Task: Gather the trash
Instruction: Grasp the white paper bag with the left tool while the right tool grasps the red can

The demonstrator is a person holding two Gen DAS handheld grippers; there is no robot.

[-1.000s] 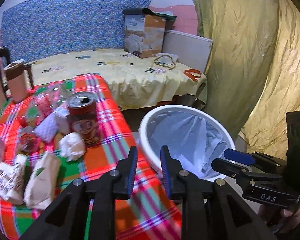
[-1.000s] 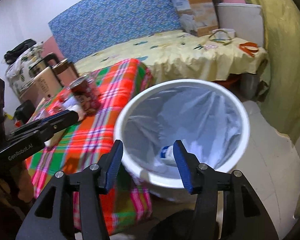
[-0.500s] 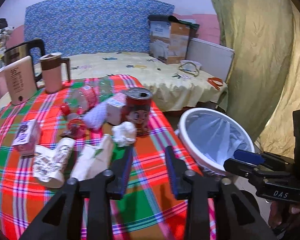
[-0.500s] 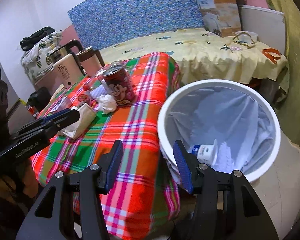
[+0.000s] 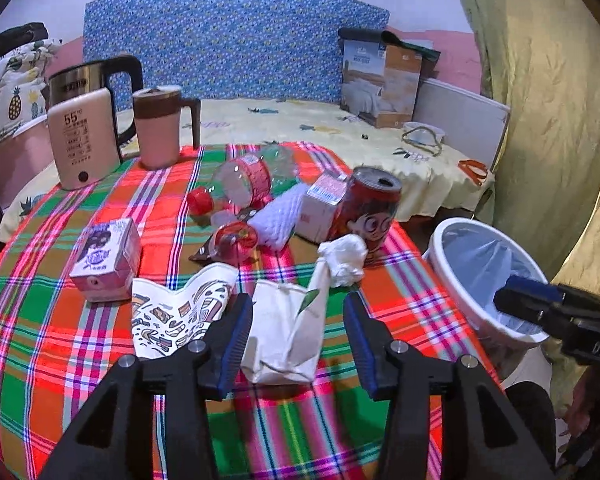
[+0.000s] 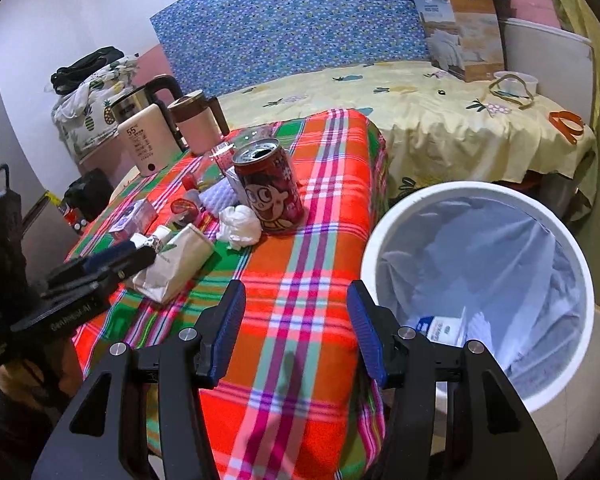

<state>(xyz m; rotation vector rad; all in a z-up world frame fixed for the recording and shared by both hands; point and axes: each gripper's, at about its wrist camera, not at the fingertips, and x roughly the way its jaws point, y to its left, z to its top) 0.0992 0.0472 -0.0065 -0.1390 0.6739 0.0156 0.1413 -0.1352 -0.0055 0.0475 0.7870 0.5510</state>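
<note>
Our left gripper (image 5: 298, 334) jaws, just widened, flank the crumpled white paper bag (image 5: 288, 332) without pressing; our right gripper (image 6: 296, 330) jaws stand spread, empty, the white lined bin (image 6: 480, 216) at two o'clock.

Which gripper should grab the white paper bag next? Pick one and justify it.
Left. The left gripper is open with its fingers framing the white paper bag; its jaws have just been opening. The right gripper is open over bare tablecloth beside the bin.
</note>
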